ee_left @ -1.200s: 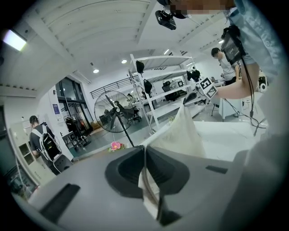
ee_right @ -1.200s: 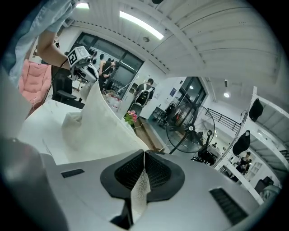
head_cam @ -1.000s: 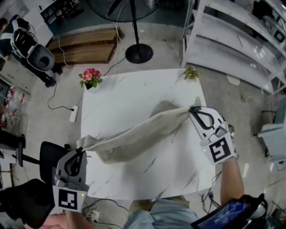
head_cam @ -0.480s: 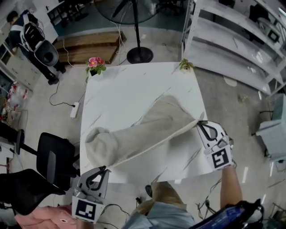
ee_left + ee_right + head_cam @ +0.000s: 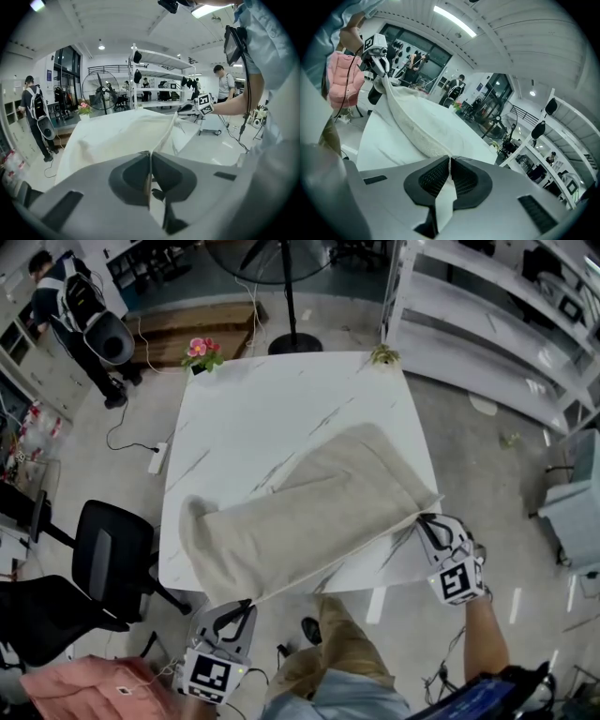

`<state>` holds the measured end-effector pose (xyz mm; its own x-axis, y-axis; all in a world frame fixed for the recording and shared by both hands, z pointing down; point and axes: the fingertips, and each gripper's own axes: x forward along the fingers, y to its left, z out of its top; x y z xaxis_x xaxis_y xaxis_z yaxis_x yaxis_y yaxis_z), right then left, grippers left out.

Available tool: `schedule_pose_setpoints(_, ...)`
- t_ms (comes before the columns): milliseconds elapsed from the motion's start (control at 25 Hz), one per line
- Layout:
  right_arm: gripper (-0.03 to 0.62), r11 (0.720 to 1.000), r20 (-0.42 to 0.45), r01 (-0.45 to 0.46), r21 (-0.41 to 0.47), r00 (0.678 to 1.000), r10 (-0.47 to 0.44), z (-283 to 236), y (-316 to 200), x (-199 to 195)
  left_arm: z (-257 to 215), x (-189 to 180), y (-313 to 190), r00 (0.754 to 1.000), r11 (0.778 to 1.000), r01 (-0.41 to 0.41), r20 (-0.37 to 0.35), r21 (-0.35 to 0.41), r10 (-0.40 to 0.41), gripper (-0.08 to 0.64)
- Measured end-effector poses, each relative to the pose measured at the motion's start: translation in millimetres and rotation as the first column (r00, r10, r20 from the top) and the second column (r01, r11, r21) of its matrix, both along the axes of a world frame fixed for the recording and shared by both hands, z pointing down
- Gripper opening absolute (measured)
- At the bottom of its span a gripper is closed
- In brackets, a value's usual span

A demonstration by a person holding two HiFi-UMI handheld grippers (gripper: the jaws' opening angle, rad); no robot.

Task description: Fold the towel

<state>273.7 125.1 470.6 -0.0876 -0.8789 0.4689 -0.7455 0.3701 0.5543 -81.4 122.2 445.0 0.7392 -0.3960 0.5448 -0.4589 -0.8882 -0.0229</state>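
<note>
A beige towel (image 5: pixel 309 512) lies spread across the white marble table (image 5: pixel 272 409), its near edge pulled taut past the table's front edge. My left gripper (image 5: pixel 246 604) is shut on the towel's near left corner, below the table's front left edge. My right gripper (image 5: pixel 424 518) is shut on the near right corner, off the table's right front corner. In the left gripper view the towel (image 5: pixel 117 136) runs from the jaws over the table toward the right gripper (image 5: pixel 180 109). In the right gripper view the towel (image 5: pixel 417 126) stretches from the jaws to the left gripper (image 5: pixel 383 76).
A black office chair (image 5: pixel 103 563) stands left of the table. A pink flower pot (image 5: pixel 202 351) and a small plant (image 5: pixel 382 354) sit at the far corners. White shelving (image 5: pixel 487 306) is at the right, a fan stand (image 5: pixel 286 296) beyond. A person (image 5: pixel 80 310) stands far left.
Both grippers have drawn back toward me and down, dragging the towel's near edge off the table front. The towel, earlier bunched and hanging between them, now lies spread flat.
</note>
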Motion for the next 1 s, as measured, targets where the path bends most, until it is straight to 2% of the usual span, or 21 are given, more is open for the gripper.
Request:
schedule_pose_setpoints(160, 0.028, 0.999, -0.035, -0.005, -0.034, 0.999, 0.003, 21.8, 17.5, 0.0, 29.3, -0.1, 18.0, 0.998, 0.999, -0.009, 0.061, -0.048, 0.012, 0.018)
schedule_pose_setpoints(440, 0.035, 0.993, -0.085, 0.016, -0.115, 0.996, -0.026, 49.8, 35.7, -3.1, 65.7, -5.9, 28.3, 0.998, 0.996, -0.001, 0.056, -0.088, 0.006, 0.018)
schedule_pose_setpoints(520, 0.063, 0.987, -0.062, 0.035, -0.159, 0.997, -0.045, 55.9, 42.7, -6.4, 66.8, -4.7, 29.6, 0.999, 0.994, -0.001, 0.042, -0.110, 0.006, 0.032)
schedule_pose_setpoints(640, 0.158, 0.979, 0.034, 0.072, -0.189, 0.997, -0.067, 48.8, 49.0, -17.1, 56.2, -2.2, 29.8, 1.000, 0.991, -0.011, 0.002, -0.132, 0.011, 0.131)
schedule_pose_setpoints(760, 0.175, 0.985, 0.104, 0.068, -0.160, 0.993, -0.052, 22.3, 49.0, -18.2, 33.2, 0.0, 26.9, 1.000, 0.992, -0.018, -0.021, -0.127, 0.015, 0.156)
schedule_pose_setpoints(1000, 0.163, 0.996, 0.129, 0.079, -0.038, 0.989, -0.074, -55.6, 18.2, -25.4, -28.3, -11.3, -12.6, 0.995, 0.999, 0.042, -0.090, -0.031, -0.045, 0.156)
